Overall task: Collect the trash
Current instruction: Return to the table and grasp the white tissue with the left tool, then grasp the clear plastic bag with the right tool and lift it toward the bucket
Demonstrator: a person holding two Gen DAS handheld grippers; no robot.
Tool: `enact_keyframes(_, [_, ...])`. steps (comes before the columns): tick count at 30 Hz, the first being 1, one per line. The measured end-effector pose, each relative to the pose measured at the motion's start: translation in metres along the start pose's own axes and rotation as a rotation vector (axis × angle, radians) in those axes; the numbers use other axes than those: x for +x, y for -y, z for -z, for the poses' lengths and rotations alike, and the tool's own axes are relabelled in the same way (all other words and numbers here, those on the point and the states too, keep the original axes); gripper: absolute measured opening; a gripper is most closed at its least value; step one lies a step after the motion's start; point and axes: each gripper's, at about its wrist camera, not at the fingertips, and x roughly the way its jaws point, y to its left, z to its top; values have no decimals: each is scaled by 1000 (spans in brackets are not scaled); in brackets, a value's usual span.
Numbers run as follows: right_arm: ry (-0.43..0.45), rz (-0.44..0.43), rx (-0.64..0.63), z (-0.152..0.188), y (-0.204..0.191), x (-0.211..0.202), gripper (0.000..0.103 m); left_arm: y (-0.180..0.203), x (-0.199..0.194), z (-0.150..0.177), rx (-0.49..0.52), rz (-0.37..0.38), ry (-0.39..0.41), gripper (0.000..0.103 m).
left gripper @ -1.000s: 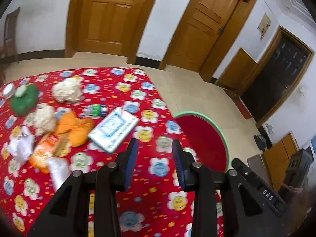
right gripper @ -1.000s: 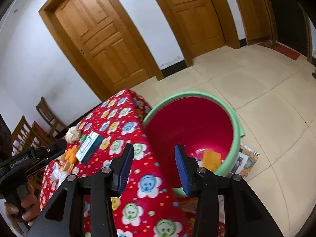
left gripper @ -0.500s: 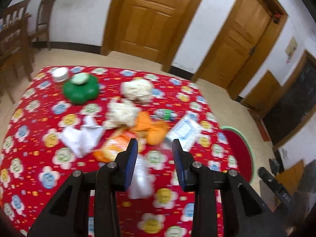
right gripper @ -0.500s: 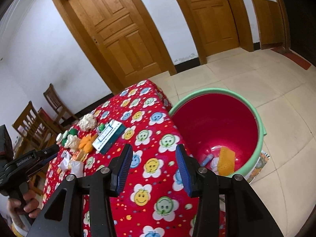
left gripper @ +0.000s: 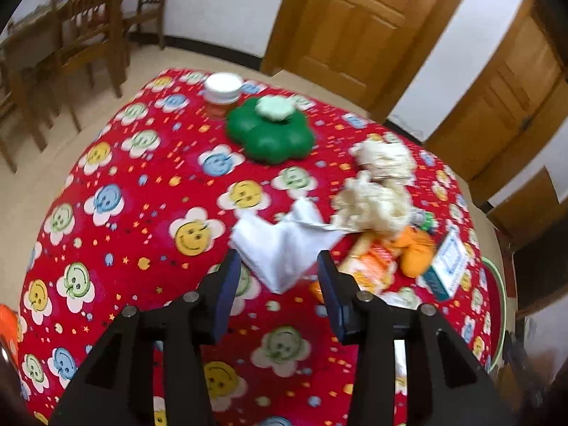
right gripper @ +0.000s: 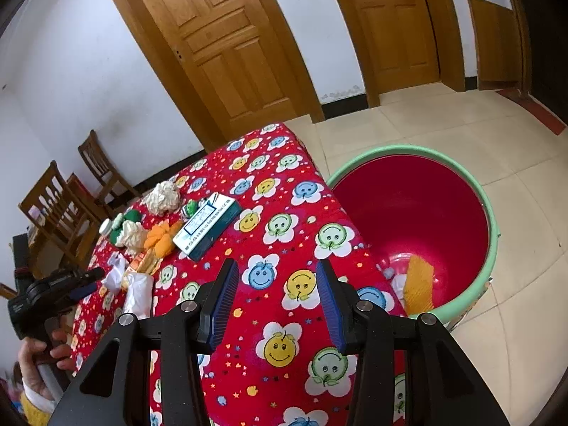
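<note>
My left gripper (left gripper: 278,291) is open and empty, just short of a crumpled white tissue (left gripper: 280,241) on the red smiley tablecloth (left gripper: 142,213). Beyond it lie two cream paper wads (left gripper: 372,202), orange peel (left gripper: 413,250), an orange wrapper (left gripper: 372,269) and a white-and-teal box (left gripper: 449,266). My right gripper (right gripper: 275,303) is open and empty above the table's near corner. The red bin with a green rim (right gripper: 491,213) stands on the floor to its right and holds an orange scrap (right gripper: 419,285). The left gripper also shows in the right wrist view (right gripper: 83,280), at far left.
A green flower-shaped lidded dish (left gripper: 271,135) and a white-capped jar (left gripper: 222,88) sit at the table's far side. Wooden chairs (left gripper: 81,35) stand beyond the table. Wooden doors (right gripper: 227,49) line the wall. Tiled floor (right gripper: 461,135) surrounds the bin.
My left gripper has swung left from the bin side and moved in over the trash pile, now facing the white tissue. My right gripper has drawn back from the bin toward the table corner.
</note>
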Motion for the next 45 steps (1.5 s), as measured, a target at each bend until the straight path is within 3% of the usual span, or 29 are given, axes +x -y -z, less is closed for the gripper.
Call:
enact_keyframes(5, [-17, 5, -5, 2, -3, 6, 46, -10, 20, 1, -27, -18, -35, 49])
enact_keyframes(12, [-36, 14, -11, 3, -5, 14, 46, -2, 27, 1, -8, 14, -6, 49])
enact_keyframes(15, [-42, 14, -13, 4, -6, 17, 46, 7, 30, 2, 18, 40, 9, 39])
enact_keyframes(18, [-54, 7, -12, 5, -8, 20, 46, 6, 31, 4, 16, 47, 32, 22])
enact_keyframes(24, [-63, -8, -28, 4, -16, 22, 46, -3, 21, 3, -34, 120, 49, 10])
enact_keyframes(32, [-57, -38, -94, 5, -43, 19, 46, -12, -23, 8, -52, 168, 115, 9])
enact_keyframes(38, [-80, -84, -138, 8, -67, 25, 46, -20, -57, 11, -30, 144, 193, 9])
enact_keyframes(45, [-147, -137, -176, 17, -97, 43, 46, -29, -62, 12, -28, 151, 206, 9])
